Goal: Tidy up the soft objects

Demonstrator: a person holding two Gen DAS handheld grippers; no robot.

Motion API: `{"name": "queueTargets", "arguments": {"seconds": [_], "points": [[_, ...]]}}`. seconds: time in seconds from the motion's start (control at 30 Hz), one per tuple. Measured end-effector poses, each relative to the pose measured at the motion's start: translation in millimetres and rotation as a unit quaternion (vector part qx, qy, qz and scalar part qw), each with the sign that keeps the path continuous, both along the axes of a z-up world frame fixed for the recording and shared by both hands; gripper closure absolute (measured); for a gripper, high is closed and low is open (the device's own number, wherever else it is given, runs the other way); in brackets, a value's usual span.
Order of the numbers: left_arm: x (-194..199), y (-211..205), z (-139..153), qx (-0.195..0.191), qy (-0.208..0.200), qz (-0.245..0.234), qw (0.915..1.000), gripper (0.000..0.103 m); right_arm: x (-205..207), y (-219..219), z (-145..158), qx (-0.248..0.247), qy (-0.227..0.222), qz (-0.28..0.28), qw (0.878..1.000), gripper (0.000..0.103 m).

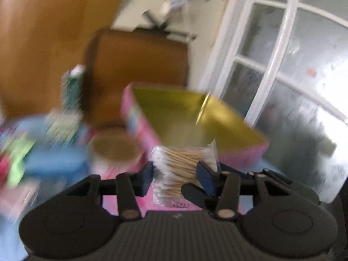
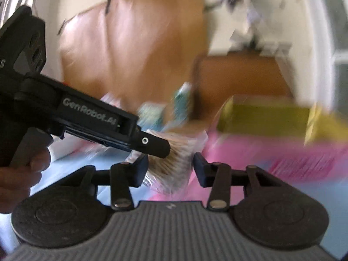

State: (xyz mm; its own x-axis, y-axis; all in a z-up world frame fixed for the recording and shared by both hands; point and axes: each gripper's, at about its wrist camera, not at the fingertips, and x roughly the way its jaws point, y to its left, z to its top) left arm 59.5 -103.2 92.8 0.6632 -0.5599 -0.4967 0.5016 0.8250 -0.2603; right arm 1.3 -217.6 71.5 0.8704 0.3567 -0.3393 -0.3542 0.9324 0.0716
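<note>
Left hand-held gripper clamping swab pack, right hand-held gripper spread, background blurred

We look along our right gripper, its two dark-blue-padded fingers spread apart. Between them sits a clear plastic packet of wooden-stemmed cotton swabs, touching neither pad as far as the blur lets us tell. The black left gripper, printed "GenRobot.AI", reaches in from the left and its tip lies against the packet's upper edge. Our left hand grips its handle at the lower left. Just beyond the packet stands an open pink cardboard box with a gold lining, over a pale blue surface.
</note>
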Motion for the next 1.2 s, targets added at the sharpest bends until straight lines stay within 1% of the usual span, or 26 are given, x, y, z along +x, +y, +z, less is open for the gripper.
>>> {"name": "queueTargets", "arguments": {"seconds": [0.07, 0.1, 0.13, 0.17, 0.2, 0.23, 0.27, 0.33, 0.4, 0.47, 0.5, 0.53, 0.57, 0.6, 0.63, 0.67, 0.73, 0.8, 0.87, 0.93, 0.97, 1.0, 1.03, 1.07, 1.13, 1.2], "points": [[25.1, -26.1, 3.1, 0.001, -0.009, -0.008, 0.9999, 0.058, 18.2, -17.3, 13.4, -0.014, -0.024, -0.032, 0.999, 0.054], [40.9, -39.0, 0.2, -0.004, 0.005, -0.013, 0.9999, 0.058, 29.8, -26.3, 15.5, -0.018, -0.024, -0.044, 0.999, 0.054], [52.6, -47.4, -4.5, -0.009, 0.023, -0.013, 0.9996, 0.055, 41.7, -34.6, 14.3, -0.024, -0.019, -0.058, 0.998, 0.054], [64.4, -56.2, -11.7, -0.011, 0.041, -0.008, 0.9991, 0.051, 52.3, -41.4, 12.0, -0.029, -0.014, -0.077, 0.997, 0.051], [73.6, -61.2, -18.4, -0.006, 0.055, 0.004, 0.9985, 0.050, 62.5, -48.0, 7.6, -0.033, -0.007, -0.097, 0.995, 0.050], [78.4, -60.8, -23.5, -0.004, 0.062, 0.015, 0.9980, 0.048, 73.0, -56.8, 2.8, -0.035, 0.006, -0.113, 0.993, 0.043], [75.7, -51.3, -24.4, -0.016, 0.065, 0.018, 0.9976, 0.048, 79.0, -62.9, -0.8, -0.037, 0.025, -0.121, 0.992, 0.039], [64.9, -21.9, -20.3, -0.048, 0.058, 0.017, 0.9970, 0.047, 81.1, -69.1, -3.5, -0.028, 0.042, -0.124, 0.991, 0.038], [47.4, 21.6, -14.8, -0.068, 0.032, 0.030, 0.9967, 0.042, 68.7, -68.7, -1.4, -0.022, 0.015, -0.130, 0.991, 0.038], [20.5, 78.2, -13.4, -0.081, 0.004, 0.060, 0.9949, 0.041, 56.8, -60.9, 2.4, -0.031, -0.007, -0.138, 0.990, 0.039], [6.8, 104.5, -15.6, -0.069, -0.009, 0.085, 0.9939, 0.041, 53.3, -57.9, 5.1, -0.015, -0.013, -0.126, 0.992, 0.040], [-8.7, 131.6, -20.4, -0.046, -0.024, 0.119, 0.9916, 0.043, 44.2, -51.5, 9.0, 0.009, -0.021, -0.098, 0.995, 0.043], [-21.0, 149.6, -23.9, -0.027, -0.032, 0.145, 0.9885, 0.043, 44.0, -34.7, 12.4, 0.018, -0.021, -0.060, 0.998, 0.044], [-32.5, 170.6, -32.6, -0.003, -0.031, 0.181, 0.9830, 0.043, 47.2, -17.9, 13.4, 0.013, -0.017, -0.024, 0.999, 0.044], [-42.4, 190.8, -42.1, 0.005, -0.020, 0.210, 0.9774, 0.043, 51.8, 8.1, 14.0, 0.000, -0.012, 0.020, 1.000, 0.047], [-47.9, 205.5, -47.9, 0.001, -0.008, 0.226, 0.9741, 0.043, 56.7, 33.9, 13.0, -0.009, -0.007, 0.060, 0.998, 0.047], [-67.0, 236.3, -62.3, -0.025, 0.018, 0.257, 0.9660, 0.043, 71.5, 91.6, 7.4, -0.031, 0.010, 0.140, 0.990, 0.047], [-81.9, 256.5, -67.8, -0.041, 0.021, 0.276, 0.9601, 0.043, 87.2, 143.4, 0.2, -0.061, 0.019, 0.196, 0.978, 0.046], [-95.1, 269.1, -67.1, -0.049, 0.020, 0.286, 0.9567, 0.043, 106.2, 188.2, -9.1, -0.093, 0.028, 0.217, 0.971, 0.046], [-102.9, 279.1, -66.8, -0.055, 0.018, 0.289, 0.9555, 0.043, 125.1, 217.2, -15.6, -0.109, 0.045, 0.218, 0.969, 0.046], [-106.1, 284.1, -63.9, -0.059, 0.017, 0.290, 0.9551, 0.043, 133.5, 228.3, -19.0, -0.113, 0.054, 0.220, 0.967, 0.049], [-105.3, 284.5, -63.0, -0.066, 0.016, 0.290, 0.9546, 0.043, 137.0, 234.7, -22.1, -0.117, 0.061, 0.223, 0.966, 0.057], [-104.7, 286.5, -62.3, -0.075, 0.015, 0.288, 0.9545, 0.043, 137.1, 238.0, -24.0, -0.117, 0.068, 0.228, 0.964, 0.068], [-106.5, 288.9, -60.1, -0.082, 0.015, 0.284, 0.9552, 0.043, 132.0, 236.5, -23.2, -0.115, 0.068, 0.224, 0.965, 0.071], [-107.1, 288.1, -57.9, -0.099, 0.018, 0.268, 0.9581, 0.043, 116.3, 225.1, -14.7, -0.108, 0.067, 0.224, 0.966, 0.072], [-107.3, 283.3, -56.8, -0.107, 0.020, 0.250, 0.9622, 0.043, 92.6, 203.1, -7.5, -0.094, 0.066, 0.231, 0.966, 0.072]]}}
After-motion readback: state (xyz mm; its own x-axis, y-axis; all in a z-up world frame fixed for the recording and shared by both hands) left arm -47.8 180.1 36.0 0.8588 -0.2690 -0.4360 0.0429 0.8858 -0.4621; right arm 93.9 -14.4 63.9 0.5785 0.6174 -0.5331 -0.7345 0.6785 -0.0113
